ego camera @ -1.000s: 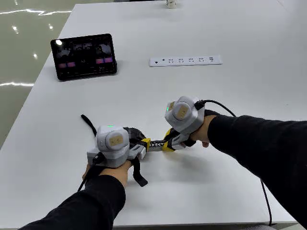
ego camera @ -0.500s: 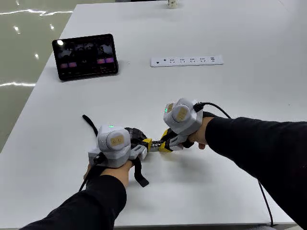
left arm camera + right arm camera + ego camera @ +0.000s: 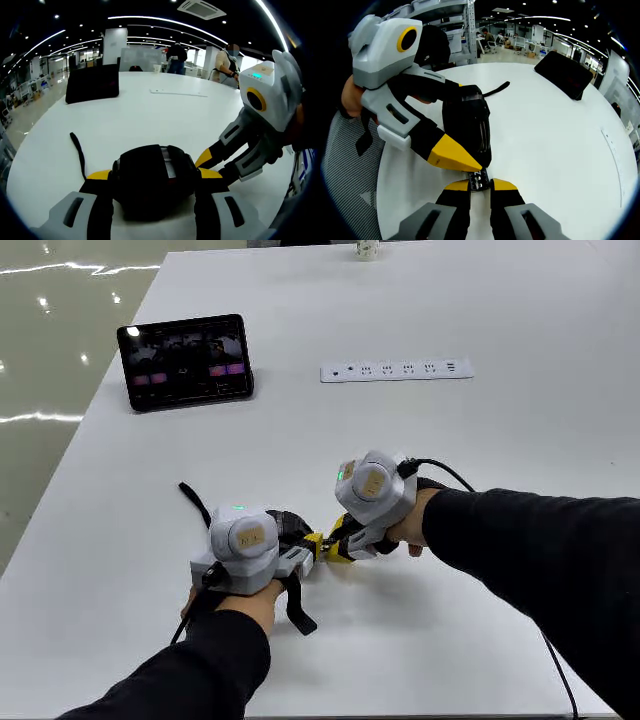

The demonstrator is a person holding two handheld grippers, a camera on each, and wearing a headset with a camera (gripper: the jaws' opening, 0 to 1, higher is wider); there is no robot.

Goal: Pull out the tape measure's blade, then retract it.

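Observation:
The black tape measure point(image 3: 154, 181) rests on the white table point(image 3: 450, 430), and my left gripper point(image 3: 155, 175) is shut on its case, one yellow-tipped jaw on each side. In the head view the tape measure point(image 3: 286, 524) lies just ahead of my left gripper point(image 3: 297, 542). A short length of blade point(image 3: 480, 178) sticks out of the case point(image 3: 468, 125). My right gripper point(image 3: 481, 186) is shut on the blade's end, close to the case mouth. The right gripper point(image 3: 335, 542) comes in from the right, nearly touching the left one.
A tablet point(image 3: 187, 360) stands at the back left and a white power strip point(image 3: 397, 370) lies at the back centre. The tape measure's black strap point(image 3: 192, 504) trails left on the table. A cable point(image 3: 455, 478) runs off my right gripper. The table's left edge is close by.
My right gripper has moved left toward the case, still holding the blade's end, so the exposed blade has grown shorter. The left gripper keeps its hold on the case.

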